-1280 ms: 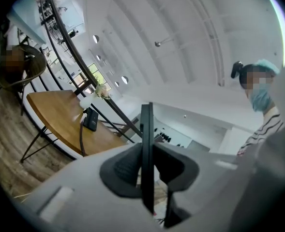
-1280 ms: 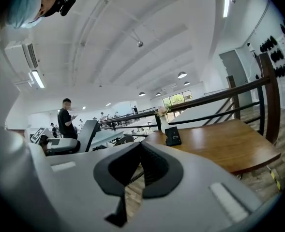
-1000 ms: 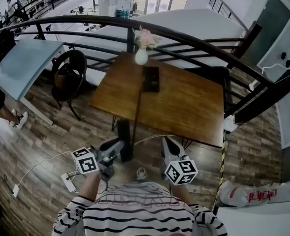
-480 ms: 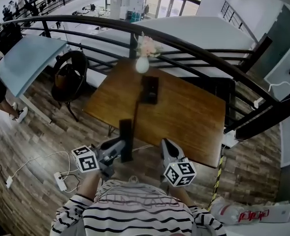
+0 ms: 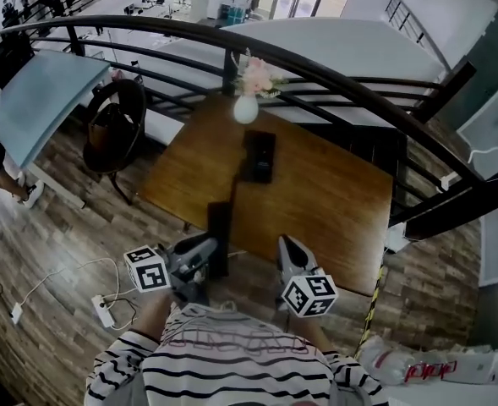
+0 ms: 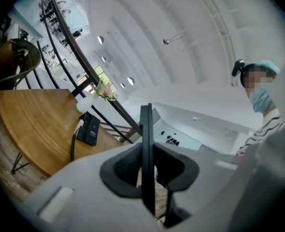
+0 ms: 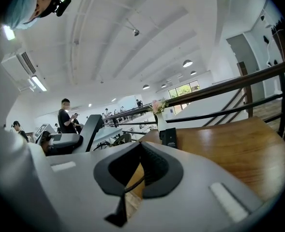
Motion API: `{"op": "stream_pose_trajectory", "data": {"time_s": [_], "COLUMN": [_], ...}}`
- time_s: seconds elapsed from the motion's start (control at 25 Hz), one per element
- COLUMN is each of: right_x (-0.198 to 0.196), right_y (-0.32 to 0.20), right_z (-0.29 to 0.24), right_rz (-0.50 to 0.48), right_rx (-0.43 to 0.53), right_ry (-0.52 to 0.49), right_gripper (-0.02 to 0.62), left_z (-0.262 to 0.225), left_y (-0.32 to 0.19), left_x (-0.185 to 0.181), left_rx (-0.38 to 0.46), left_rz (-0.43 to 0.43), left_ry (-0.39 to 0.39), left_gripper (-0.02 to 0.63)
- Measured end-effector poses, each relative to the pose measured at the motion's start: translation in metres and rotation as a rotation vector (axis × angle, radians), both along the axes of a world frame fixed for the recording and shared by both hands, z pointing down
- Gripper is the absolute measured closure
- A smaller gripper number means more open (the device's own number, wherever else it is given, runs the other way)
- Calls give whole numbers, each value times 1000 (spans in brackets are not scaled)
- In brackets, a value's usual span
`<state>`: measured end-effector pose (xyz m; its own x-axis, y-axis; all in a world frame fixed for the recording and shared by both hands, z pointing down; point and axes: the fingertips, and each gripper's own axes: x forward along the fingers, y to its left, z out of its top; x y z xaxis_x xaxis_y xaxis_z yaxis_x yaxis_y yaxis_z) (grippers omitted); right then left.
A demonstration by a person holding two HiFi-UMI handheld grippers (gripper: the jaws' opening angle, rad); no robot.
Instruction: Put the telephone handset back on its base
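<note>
The black phone base point(image 5: 259, 156) lies on the wooden table point(image 5: 333, 193), near its far edge, just in front of a white vase of flowers point(image 5: 246, 108). My left gripper point(image 5: 211, 247) is shut on the black handset point(image 5: 219, 237), which stands upright over the table's near edge. A dark cord point(image 5: 234, 194) runs from the handset to the base. In the left gripper view the handset point(image 6: 147, 163) shows as a thin slab clamped between the pads, with the base point(image 6: 89, 128) ahead to the left. My right gripper point(image 5: 287, 245) is shut and holds nothing; its view shows the base point(image 7: 169, 137).
A curved black railing point(image 5: 342, 70) runs behind the table. A round chair with a bag point(image 5: 113, 125) stands to the left. A power strip and cables point(image 5: 103, 309) lie on the wood floor. Striped tape point(image 5: 375, 294) marks the floor at right. People stand far off point(image 7: 65, 115).
Both grippers have moved forward toward the table, the left one carrying the handset. The handset now overlaps the table's near edge, and the base and vase look nearer.
</note>
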<state>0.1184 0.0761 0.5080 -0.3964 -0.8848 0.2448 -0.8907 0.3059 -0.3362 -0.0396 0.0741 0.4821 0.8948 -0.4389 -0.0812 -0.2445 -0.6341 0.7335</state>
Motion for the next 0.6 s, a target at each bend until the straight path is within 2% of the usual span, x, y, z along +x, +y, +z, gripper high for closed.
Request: {"op": "stream_pose_trajectory", "data": {"time_s": [0.2, 0.6], "right_x": [-9, -50], "right_y": [-52, -147], "right_z": [-3, -3], "right_rz": [61, 180], "right_rx": [-3, 3], "right_ry": [3, -6], "right_gripper": [595, 595], "left_z": [0, 2], "left_y": [-59, -171], "left_x": [-6, -37], "left_rx": [-9, -18], "left_rz": [67, 195], "left_ry": [11, 18], "left_gripper": [535, 535]}}
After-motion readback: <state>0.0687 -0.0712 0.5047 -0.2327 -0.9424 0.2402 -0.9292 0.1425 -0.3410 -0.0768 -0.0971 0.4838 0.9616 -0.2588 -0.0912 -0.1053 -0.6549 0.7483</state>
